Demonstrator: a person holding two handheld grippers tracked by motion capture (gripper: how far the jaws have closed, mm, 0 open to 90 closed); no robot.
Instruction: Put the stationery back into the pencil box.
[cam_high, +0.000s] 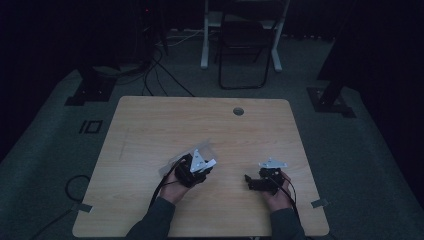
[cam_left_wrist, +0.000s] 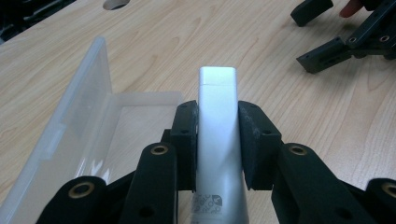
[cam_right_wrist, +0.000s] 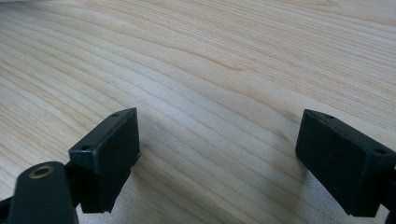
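A: Gripping a silver block, is it? What does the left tool (cam_left_wrist: 218, 140) have?

B: Yes. Its two pads (cam_left_wrist: 187, 140) press on both long sides of a flat silver bar (cam_left_wrist: 217, 121) with rounded corners. The bar stands up out of the jaws, its top end well clear of the pads, and a small printed mark sits near its lower end.

A: So the jaws are partly closed?

B: Closed onto the bar, with its width holding them apart.

A: And what lies just beyond?

B: A clear plastic case (cam_left_wrist: 93, 126), lid swung up, lies open on the desk (cam_left_wrist: 280, 84) just to the left of the bar and behind the left jaw. In the high view the case (cam_high: 186, 155) sits by the left tool (cam_high: 197, 167), in the near middle of the desk.

A: The right tool?

B: The right tool (cam_right_wrist: 219, 154) gapes wide with nothing between the jaws, just bare wood grain under them. In the high view it (cam_high: 252, 181) rests low at the desk's near right, well apart from the case, pointing toward the left tool.

A: Anything farther out?

B: A round cable hole (cam_high: 238, 111) near the far edge.
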